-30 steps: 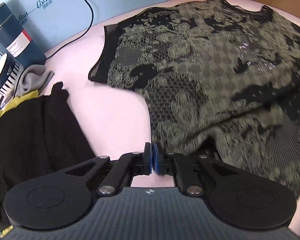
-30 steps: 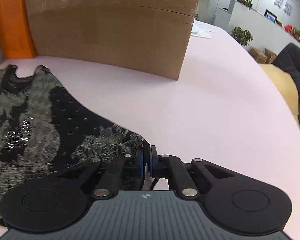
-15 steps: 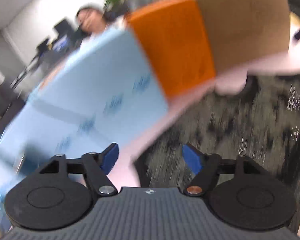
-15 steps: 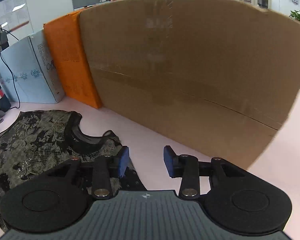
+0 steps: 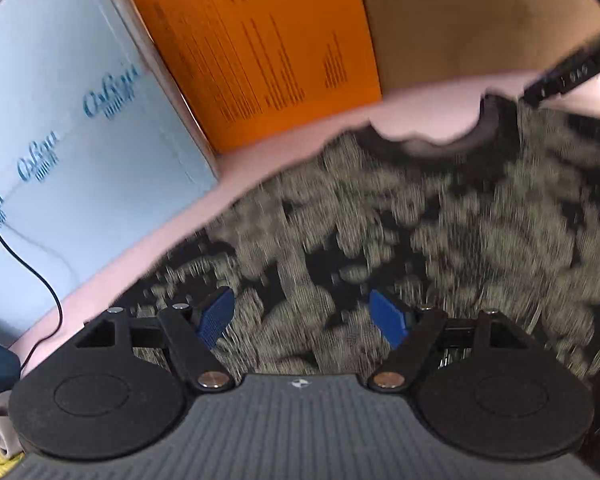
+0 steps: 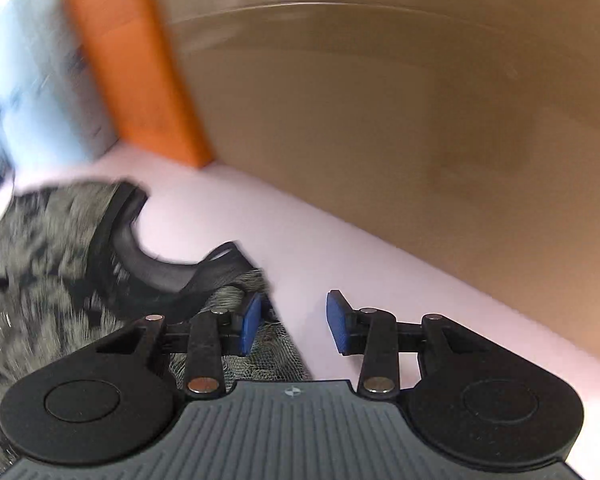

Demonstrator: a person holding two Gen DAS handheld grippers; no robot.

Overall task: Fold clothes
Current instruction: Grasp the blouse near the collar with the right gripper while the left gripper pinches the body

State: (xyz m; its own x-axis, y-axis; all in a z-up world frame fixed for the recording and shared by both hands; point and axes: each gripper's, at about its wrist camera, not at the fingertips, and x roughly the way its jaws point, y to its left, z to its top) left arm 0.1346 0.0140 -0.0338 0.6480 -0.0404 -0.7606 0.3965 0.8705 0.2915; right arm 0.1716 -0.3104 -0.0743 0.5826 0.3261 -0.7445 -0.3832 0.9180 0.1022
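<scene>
Left wrist view. One left gripper (image 5: 302, 318), blue pads (image 5: 216, 316) spread wide, released, nothing clamped. One patterned top (image 5: 400, 232), black and olive, spread flat on pink table (image 5: 284, 142), filling the centre and right; fabric lies under the gap between the pads, blurred. One neckline cut-out at far edge of garment. Three boxes upright along far side: one light blue box (image 5: 72, 120) at left, one orange box (image 5: 260, 40) in middle, one brown cardboard box (image 5: 480, 16) at right. One black cable (image 5: 32, 272) trailing over the blue box at left. Dark blurred object at far right edge, not identifiable.

Right wrist view. One right gripper (image 6: 294, 322), pads part way apart, released, gripping nothing. Left pad over edge of patterned top (image 6: 40, 264); right pad over bare pink table (image 6: 380, 272). Garment at left, neckline band dark and curved, near the left pad. Same three boxes at far side: brown cardboard box (image 6: 400, 100), orange box (image 6: 132, 64), light blue box (image 6: 32, 80), heavily blurred.
</scene>
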